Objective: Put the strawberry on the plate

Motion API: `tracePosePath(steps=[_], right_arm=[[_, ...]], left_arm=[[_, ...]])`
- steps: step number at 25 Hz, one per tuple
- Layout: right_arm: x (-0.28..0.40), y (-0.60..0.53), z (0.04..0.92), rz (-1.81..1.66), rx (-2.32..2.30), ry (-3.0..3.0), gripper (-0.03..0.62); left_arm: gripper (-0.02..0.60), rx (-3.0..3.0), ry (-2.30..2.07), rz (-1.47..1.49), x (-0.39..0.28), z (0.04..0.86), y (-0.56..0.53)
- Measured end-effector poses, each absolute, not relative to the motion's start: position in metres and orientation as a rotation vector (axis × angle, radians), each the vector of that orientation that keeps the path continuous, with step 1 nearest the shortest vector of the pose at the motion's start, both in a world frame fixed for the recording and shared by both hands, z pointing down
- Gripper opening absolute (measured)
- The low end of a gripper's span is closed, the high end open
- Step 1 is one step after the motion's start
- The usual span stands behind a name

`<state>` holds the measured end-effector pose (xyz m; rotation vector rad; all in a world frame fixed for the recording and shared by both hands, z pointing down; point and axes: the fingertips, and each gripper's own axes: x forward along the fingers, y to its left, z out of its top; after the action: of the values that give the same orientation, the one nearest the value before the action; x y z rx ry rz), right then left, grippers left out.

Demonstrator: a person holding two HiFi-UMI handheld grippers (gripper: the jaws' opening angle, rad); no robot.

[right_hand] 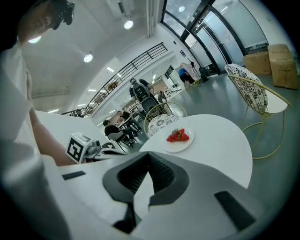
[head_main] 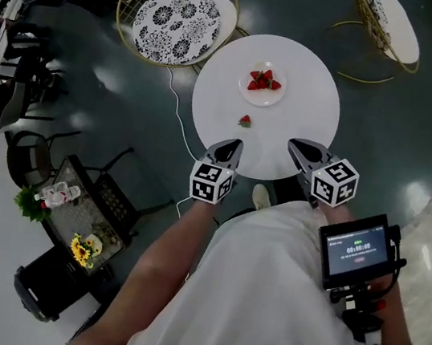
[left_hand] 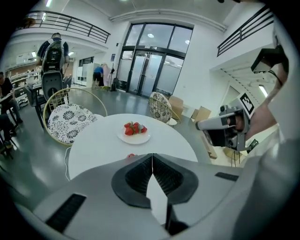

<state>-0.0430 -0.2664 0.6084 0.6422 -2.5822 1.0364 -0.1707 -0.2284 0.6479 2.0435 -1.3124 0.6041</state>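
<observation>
A single strawberry (head_main: pixel 244 121) lies on the round white table (head_main: pixel 312 77), nearer to me than the white plate (head_main: pixel 273 99), which holds several strawberries (head_main: pixel 263 78). My left gripper (head_main: pixel 235 143) hovers over the table's near edge just short of the loose strawberry, jaws shut and empty. My right gripper (head_main: pixel 293 146) is beside it to the right, also shut and empty. In the left gripper view the closed tips (left_hand: pixel 152 155) nearly hide the loose strawberry (left_hand: pixel 131 155); the plate (left_hand: pixel 141 139) sits beyond. The right gripper view shows its jaws (right_hand: pixel 149 154) closed and the plate (right_hand: pixel 181 146) ahead.
A gold wire chair with a patterned cushion (head_main: pixel 178 15) stands at the table's far left, another (head_main: pixel 390 21) at the far right. A white cable (head_main: pixel 177 117) trails on the floor. A dark cart with flowers (head_main: pixel 82 224) stands at the left. People move in the background.
</observation>
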Motion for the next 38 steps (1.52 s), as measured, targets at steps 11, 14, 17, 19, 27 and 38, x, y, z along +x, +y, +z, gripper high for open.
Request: tracePosePath(steps=[11, 14, 17, 19, 27, 38], right_arm=[[-0.044, -0.288, 0.633, 1.106, 0.622, -2.567, 0.006], [-0.044, -0.287, 0.634, 1.113, 0.625, -2.56, 0.006], [-0.04, -0.285, 0.638, 1.125, 0.634, -2.55, 0.006], [-0.037, -0.284, 0.64, 1.136, 0.646, -2.543, 0.006], [-0.026, -0.286, 0.645, 1.149, 0.697, -2.524, 0.006], [-0.026, -0.291, 0.644, 1.152, 0.711, -2.527, 0.006]], left_arm=[[0.008, 1.963, -1.328, 0.77, -0.178, 0.693, -0.263], [0.067, 1.941, -1.327, 0.82, -0.182, 0.702, -0.268], [0.089, 1.936, -1.316, 0.869, -0.181, 0.71, -0.272], [0.091, 1.93, -1.31, 0.893, -0.18, 0.715, -0.274], [0.133, 1.886, -1.286, 0.973, -0.18, 0.734, -0.283], [0.133, 1.818, -1.254, 1.005, -0.185, 0.744, -0.285]])
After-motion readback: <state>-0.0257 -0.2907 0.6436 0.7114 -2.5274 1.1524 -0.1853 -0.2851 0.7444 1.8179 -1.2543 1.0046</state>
